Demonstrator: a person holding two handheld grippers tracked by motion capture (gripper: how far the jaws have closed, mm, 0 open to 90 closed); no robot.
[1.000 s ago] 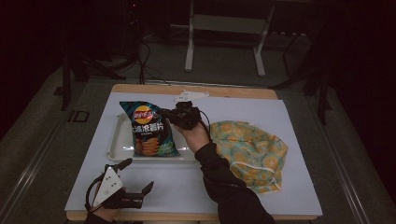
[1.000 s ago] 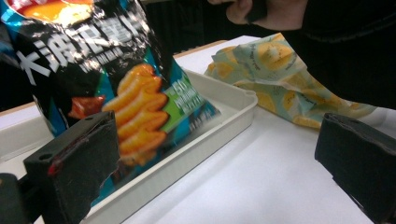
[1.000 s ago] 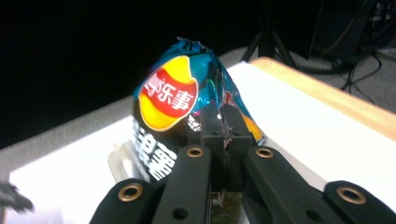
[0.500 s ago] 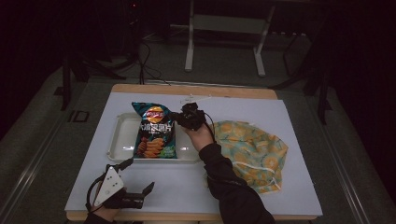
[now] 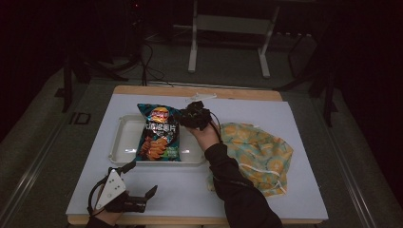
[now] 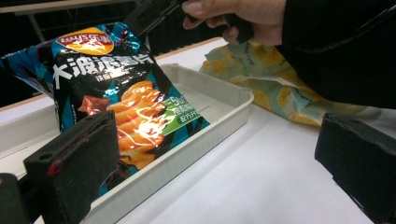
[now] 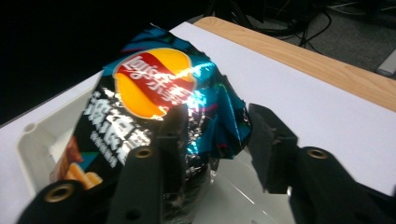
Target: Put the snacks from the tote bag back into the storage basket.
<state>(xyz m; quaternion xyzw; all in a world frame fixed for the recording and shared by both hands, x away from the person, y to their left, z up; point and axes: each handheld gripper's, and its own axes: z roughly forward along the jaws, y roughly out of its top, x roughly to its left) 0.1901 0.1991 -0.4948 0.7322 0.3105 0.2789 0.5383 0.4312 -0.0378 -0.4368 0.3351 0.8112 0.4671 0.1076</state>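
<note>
Chip bag (image 5: 158, 134) lies in white tray (image 5: 121, 148), top end propped over far rim. Right gripper (image 5: 184, 117) at bag's top corner, jaws just opened; crinkled corner sits between them, far pad clear of foil, looks like release after setting bag down. Left gripper (image 5: 127, 194) rests on table near front edge, jaws wide apart, holding nothing. Patterned cloth (image 5: 256, 154) lies right of tray.

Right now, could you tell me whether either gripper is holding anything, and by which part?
Nothing is held. The right gripper has just opened around the chip bag's top corner; the left gripper is open.
</note>
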